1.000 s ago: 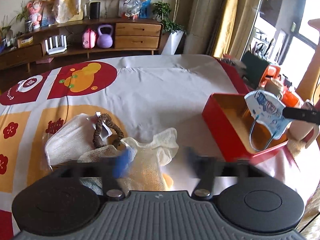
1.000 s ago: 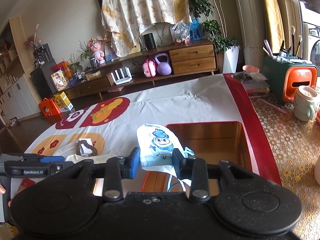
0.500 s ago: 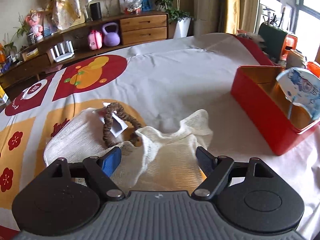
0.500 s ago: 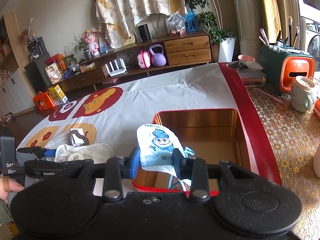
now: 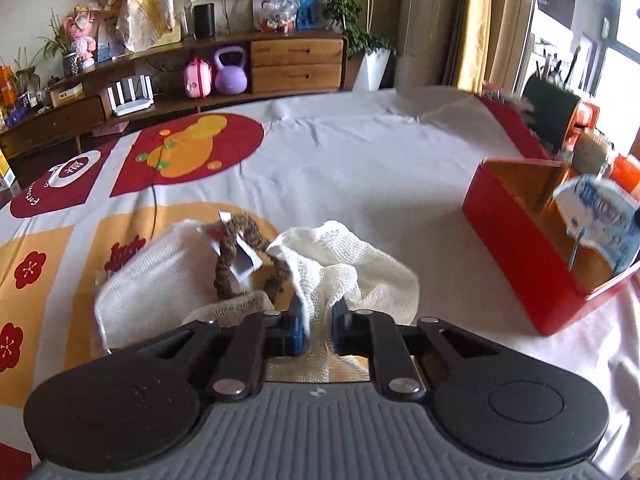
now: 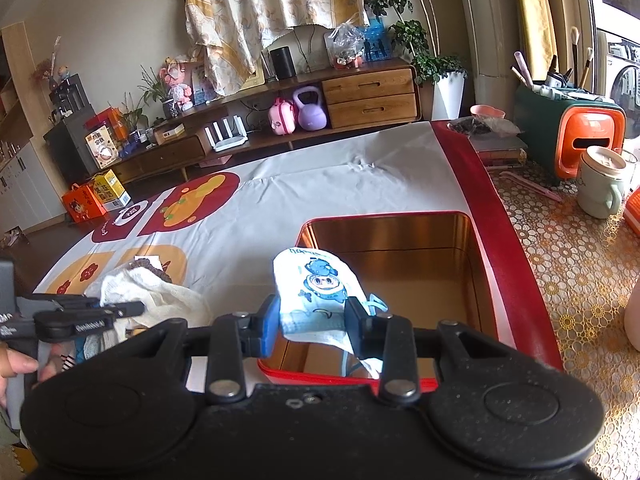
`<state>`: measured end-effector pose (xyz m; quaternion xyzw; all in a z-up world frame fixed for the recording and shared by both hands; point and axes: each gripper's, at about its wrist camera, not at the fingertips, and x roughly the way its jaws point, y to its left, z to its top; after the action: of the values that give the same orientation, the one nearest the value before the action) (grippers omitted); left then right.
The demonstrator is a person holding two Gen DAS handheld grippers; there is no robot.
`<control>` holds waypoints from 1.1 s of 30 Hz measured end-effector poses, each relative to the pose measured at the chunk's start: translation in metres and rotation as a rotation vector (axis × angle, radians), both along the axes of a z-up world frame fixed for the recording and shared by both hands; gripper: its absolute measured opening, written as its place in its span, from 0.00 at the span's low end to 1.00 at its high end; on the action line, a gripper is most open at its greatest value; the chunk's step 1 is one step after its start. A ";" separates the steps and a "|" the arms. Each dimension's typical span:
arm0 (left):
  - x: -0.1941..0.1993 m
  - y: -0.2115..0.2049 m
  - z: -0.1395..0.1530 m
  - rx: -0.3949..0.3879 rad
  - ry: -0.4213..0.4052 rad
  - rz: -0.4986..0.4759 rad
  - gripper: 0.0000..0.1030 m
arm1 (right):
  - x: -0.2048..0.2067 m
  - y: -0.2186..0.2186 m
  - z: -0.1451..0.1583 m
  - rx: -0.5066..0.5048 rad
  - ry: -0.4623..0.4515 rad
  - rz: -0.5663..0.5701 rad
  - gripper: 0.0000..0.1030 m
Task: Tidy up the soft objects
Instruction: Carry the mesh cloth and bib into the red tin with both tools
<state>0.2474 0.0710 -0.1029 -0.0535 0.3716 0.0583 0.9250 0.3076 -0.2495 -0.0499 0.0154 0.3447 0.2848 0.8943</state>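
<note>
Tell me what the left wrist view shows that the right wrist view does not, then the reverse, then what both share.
Only the left wrist view: the left gripper from behind, its jaws closing on the cream gauze cloth, and the paper tag on the brown braided ring.

Only the right wrist view: the right gripper shut on the cartoon face mask above the red tin's near edge, the tin's empty gold floor, a hand at the lower left, and the pale green mug.

Both: the red tin, the mask, the cloth, the ring, the patterned tablecloth.
</note>
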 end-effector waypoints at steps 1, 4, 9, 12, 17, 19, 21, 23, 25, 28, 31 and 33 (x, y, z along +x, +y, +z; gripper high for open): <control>0.000 0.001 0.005 -0.015 -0.006 0.004 0.11 | 0.000 -0.001 0.001 0.004 0.000 -0.003 0.33; -0.001 -0.001 0.024 -0.035 -0.033 0.001 0.11 | 0.000 -0.006 0.004 0.019 -0.002 -0.012 0.33; 0.001 -0.009 0.060 -0.067 -0.076 -0.013 0.10 | 0.001 -0.017 0.017 0.044 -0.025 -0.025 0.33; 0.006 -0.022 0.082 -0.071 -0.096 -0.036 0.11 | 0.004 -0.024 0.023 0.061 -0.035 -0.036 0.33; 0.023 -0.055 0.116 -0.086 -0.138 -0.098 0.11 | 0.010 -0.034 0.030 0.074 -0.044 -0.057 0.33; 0.032 -0.069 0.126 -0.102 -0.156 -0.123 0.11 | 0.012 -0.038 0.032 0.079 -0.049 -0.065 0.33; 0.042 -0.084 0.134 -0.115 -0.170 -0.146 0.11 | 0.015 -0.044 0.033 0.085 -0.051 -0.078 0.33; 0.052 -0.099 0.138 -0.124 -0.173 -0.165 0.11 | 0.019 -0.050 0.032 0.092 -0.046 -0.091 0.33; 0.063 -0.112 0.138 -0.142 -0.175 -0.173 0.11 | 0.023 -0.055 0.030 0.094 -0.041 -0.106 0.33; 0.080 -0.129 0.132 -0.165 -0.166 -0.178 0.11 | 0.028 -0.063 0.024 0.102 -0.030 -0.125 0.33; 0.096 -0.146 0.120 -0.186 -0.142 -0.184 0.11 | 0.032 -0.068 0.015 0.111 -0.014 -0.138 0.33; 0.105 -0.155 0.112 -0.204 -0.133 -0.188 0.11 | 0.035 -0.069 0.010 0.109 -0.006 -0.144 0.33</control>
<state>0.3520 -0.0837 0.0093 -0.1161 0.3168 -0.0705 0.9387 0.3422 -0.3184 -0.0403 0.0877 0.3239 0.2383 0.9114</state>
